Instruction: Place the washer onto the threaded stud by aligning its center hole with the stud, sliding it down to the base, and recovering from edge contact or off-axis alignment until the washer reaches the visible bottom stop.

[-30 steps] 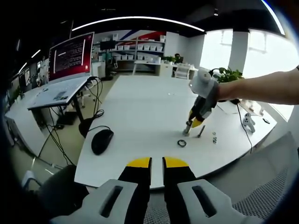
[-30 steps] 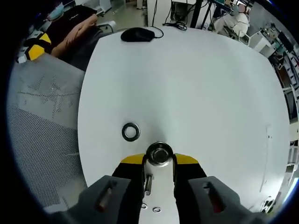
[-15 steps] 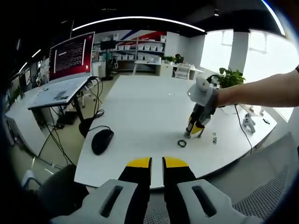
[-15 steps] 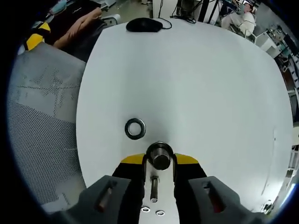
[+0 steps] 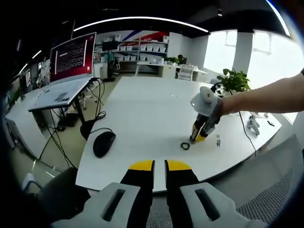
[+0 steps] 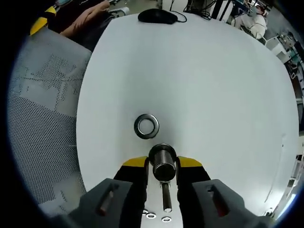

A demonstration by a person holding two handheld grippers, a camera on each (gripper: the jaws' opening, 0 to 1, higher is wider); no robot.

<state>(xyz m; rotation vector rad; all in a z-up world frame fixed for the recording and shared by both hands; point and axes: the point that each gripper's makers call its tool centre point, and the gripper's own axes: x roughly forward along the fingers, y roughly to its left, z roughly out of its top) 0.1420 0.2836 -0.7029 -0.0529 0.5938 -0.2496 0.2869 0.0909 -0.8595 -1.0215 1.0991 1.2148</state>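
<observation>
A dark steel washer lies flat on the white table, just ahead of my right gripper. That gripper is shut on a short metal cylinder, seen end-on between its yellow-tipped fingers. A thin threaded stud lies on the table under the gripper. In the left gripper view the right gripper points down at the table beside the washer, held by a person's arm. My left gripper hovers off the table's near edge, shut with nothing in it.
A black mouse sits at the table's left near corner, also seen as the mouse. Small loose washers lie by the stud. A mesh chair seat borders the table. A lit screen stands on a side desk.
The right gripper with its cylinder has shifted toward the washer, which now looks larger and closer ahead of it. More of the lying stud shows beneath. The left gripper has not moved.
</observation>
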